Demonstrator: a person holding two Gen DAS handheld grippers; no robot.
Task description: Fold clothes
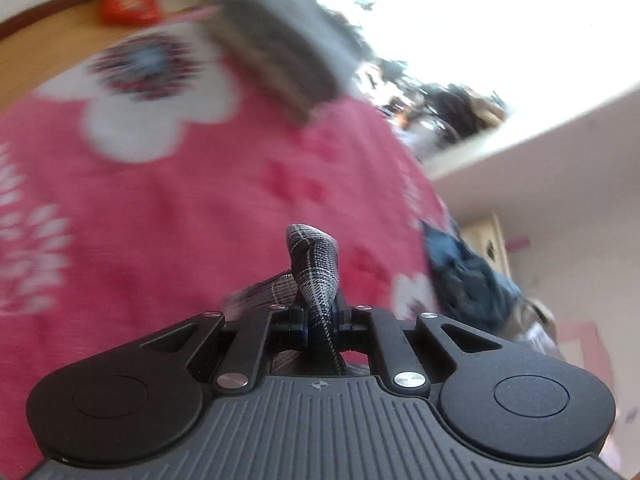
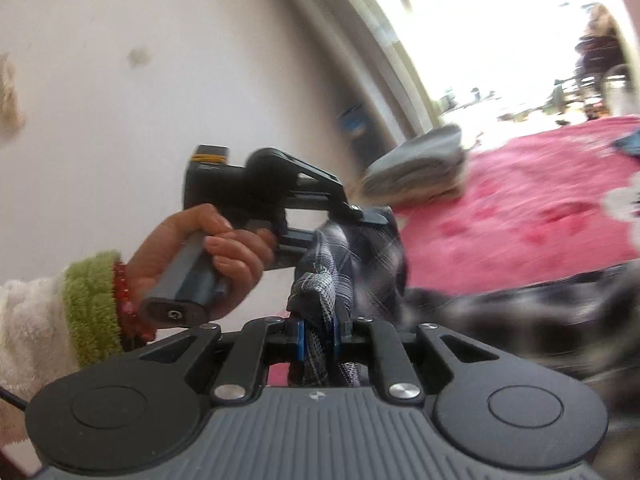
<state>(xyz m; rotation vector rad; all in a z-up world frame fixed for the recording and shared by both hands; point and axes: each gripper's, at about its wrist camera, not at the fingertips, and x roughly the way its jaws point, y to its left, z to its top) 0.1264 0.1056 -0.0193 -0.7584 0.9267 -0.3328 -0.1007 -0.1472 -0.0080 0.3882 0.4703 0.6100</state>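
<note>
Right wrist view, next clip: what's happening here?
A person is folding clothes with a handheld gripper in each hand. Both are shut on the same grey plaid garment: the right gripper pinches a bunched edge, and the left gripper, held by the person's hand, clamps another part, lifted above a pink bedspread. A folded grey stack and a dark blue garment already lie on the bedspread. The frames are motion-blurred.

The left gripper (image 1: 320,312) is clamping its 2 fingers on a fold of plaid cloth (image 1: 316,264). The right gripper (image 2: 318,328) is pinching the same cloth. The person's left hand (image 2: 208,256) is wrapping the left gripper's handle, fuzzy sleeve (image 2: 52,312) at the wrist.
</note>
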